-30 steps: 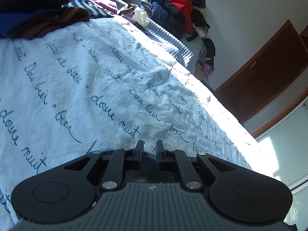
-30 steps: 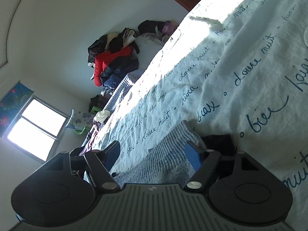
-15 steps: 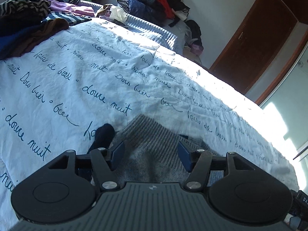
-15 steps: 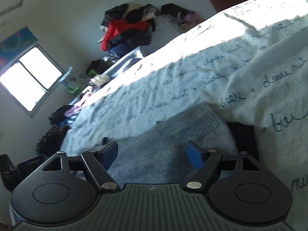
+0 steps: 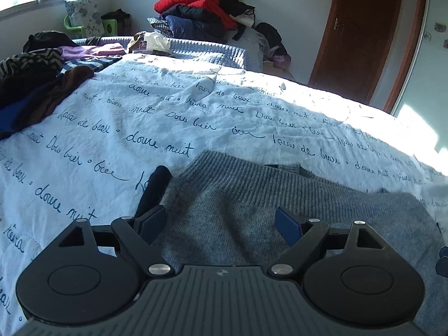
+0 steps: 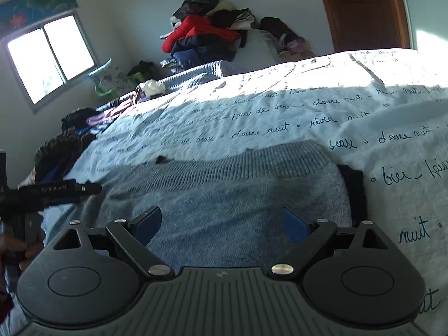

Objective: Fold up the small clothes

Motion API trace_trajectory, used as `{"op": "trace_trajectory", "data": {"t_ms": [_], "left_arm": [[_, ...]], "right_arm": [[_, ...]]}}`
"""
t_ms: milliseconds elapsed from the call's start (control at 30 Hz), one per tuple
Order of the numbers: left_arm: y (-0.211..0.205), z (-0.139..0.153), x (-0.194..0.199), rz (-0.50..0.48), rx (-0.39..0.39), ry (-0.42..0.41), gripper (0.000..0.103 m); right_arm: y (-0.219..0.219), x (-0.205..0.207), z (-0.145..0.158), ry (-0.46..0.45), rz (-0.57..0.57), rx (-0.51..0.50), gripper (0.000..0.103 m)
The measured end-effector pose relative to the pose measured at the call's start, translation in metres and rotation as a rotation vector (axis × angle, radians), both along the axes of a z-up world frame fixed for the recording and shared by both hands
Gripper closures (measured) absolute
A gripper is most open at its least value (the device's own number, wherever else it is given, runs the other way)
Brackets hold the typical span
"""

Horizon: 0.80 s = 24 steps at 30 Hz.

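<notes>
Left gripper and right gripper: jaws have just been opening, now spread wide, nothing pinched. Grey knit garment lies flat on the bedspread directly under both, long axis crosswise, ribbed hem on the far side; neither gripper nearer.

Under my left tongs lies the grey sweater, a soft matt knit with a ribbed band along its far edge. Beyond it the bedsheet is thin, crinkled cotton-like cloth printed with dark script. My tongs' bodies are matt black plastic with small shiny metal pins, the pads a smooth blue. Beyond my right tongs, the door looks like polished brown wood.
</notes>
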<state>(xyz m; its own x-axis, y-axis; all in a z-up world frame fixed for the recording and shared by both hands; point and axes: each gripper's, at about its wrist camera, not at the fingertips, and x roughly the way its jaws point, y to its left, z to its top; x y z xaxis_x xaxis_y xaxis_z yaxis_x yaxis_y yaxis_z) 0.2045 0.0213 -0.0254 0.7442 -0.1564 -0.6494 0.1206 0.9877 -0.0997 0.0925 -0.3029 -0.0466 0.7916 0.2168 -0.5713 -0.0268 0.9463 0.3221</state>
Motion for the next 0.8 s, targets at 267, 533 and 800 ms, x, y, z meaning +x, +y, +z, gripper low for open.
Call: {"op": "trace_trajectory", "data": {"t_ms": [267, 533, 800], "left_arm": [[0.006, -0.014, -0.03, 0.038, 0.118, -0.048, 0.015], [0.01, -0.026, -0.043, 0.041, 0.149, -0.059, 0.012], [0.008, -0.032, -0.055, 0.029, 0.184, -0.092, 0.009]], "right_arm": [[0.01, -0.019, -0.018, 0.064, -0.006, -0.093, 0.009], [0.011, -0.043, -0.014, 0.024, -0.046, -0.106, 0.008], [0.019, -0.051, -0.026, 0.041, -0.031, -0.163, 0.006]]}}
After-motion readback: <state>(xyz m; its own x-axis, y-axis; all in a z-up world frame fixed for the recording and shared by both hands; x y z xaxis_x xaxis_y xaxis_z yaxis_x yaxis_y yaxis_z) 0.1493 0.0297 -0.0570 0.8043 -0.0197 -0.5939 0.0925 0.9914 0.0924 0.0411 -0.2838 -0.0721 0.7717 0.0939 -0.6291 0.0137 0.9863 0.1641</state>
